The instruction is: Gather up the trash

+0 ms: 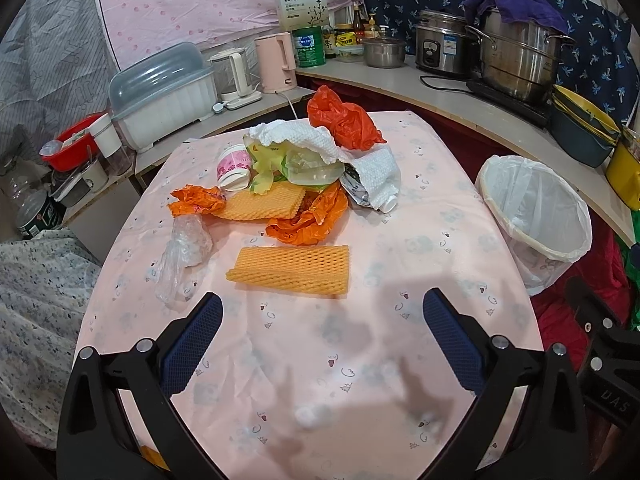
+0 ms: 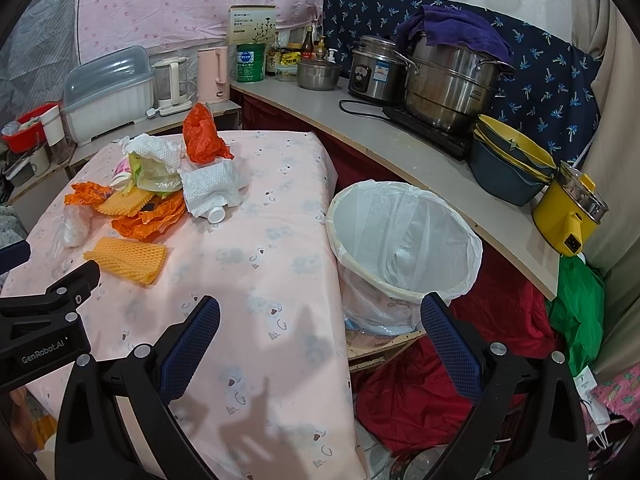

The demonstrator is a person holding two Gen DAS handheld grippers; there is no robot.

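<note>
i judge the job barely begun: the trash sits in a heap at the far end of the table [image 1: 400, 360], and the bin [image 2: 404, 236], lined with a white bag, looks all but empty from what i can see of its inside. it stands just off the table's right edge, below the counter.

left to clear: the near yellow foam net [image 1: 292, 270], lying alone closest to me; a clear plastic bag [image 1: 182, 252] to its left; then the pile itself, with a second foam net [image 1: 262, 202], orange wrappers [image 1: 308, 220], a pink cup [image 1: 234, 168] on its side, white paper towel [image 1: 320, 140] and a red-orange bag [image 1: 342, 118] at the far edge.

my left claw [image 1: 322, 336] is spread wide over bare cloth, holding and touching nothing, the near net just beyond its tips. my right claw [image 2: 320, 340] is equally wide and empty, hanging over the table's right edge near the bin.
</note>
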